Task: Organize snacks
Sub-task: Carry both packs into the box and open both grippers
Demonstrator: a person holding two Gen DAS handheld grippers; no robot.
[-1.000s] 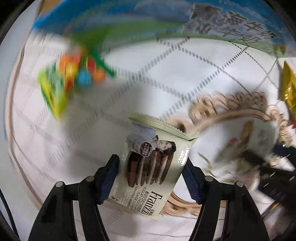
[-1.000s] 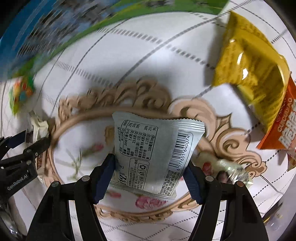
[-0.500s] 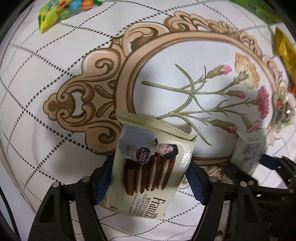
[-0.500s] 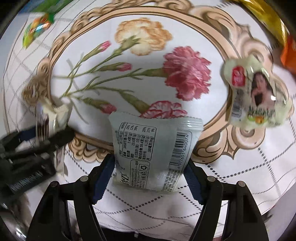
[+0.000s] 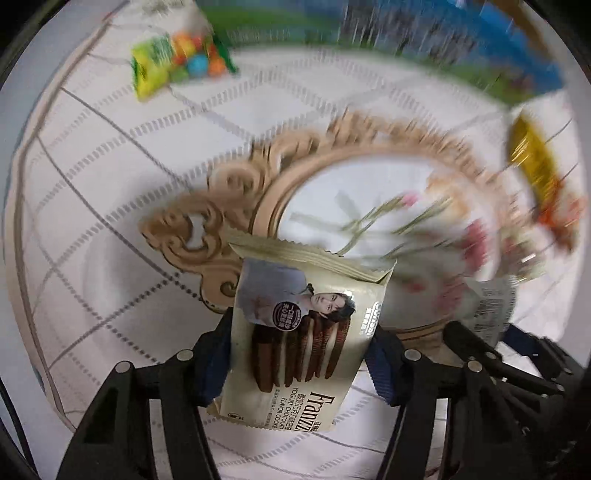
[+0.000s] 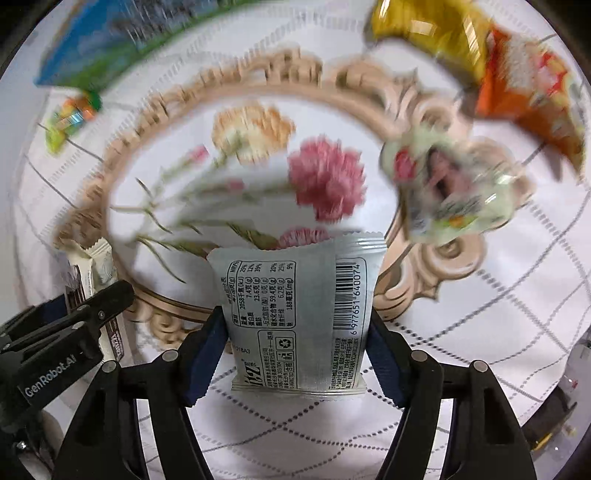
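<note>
- Cream cookie pack (image 5: 295,343) sits clamped in your left gripper (image 5: 299,354), jaws closing on it, above the flowered tablecloth (image 5: 110,206)
- Grey wafer pack (image 6: 299,317) is pinched in your right gripper (image 6: 297,347), jaws closing too
- Loose on the cloth: candy bag (image 5: 177,62), pale pouch (image 6: 450,188), yellow bag (image 6: 436,33), orange bag (image 6: 528,96); sorting looks barely begun
- Motion blur hides labels, and no bin or destination shows
</note>
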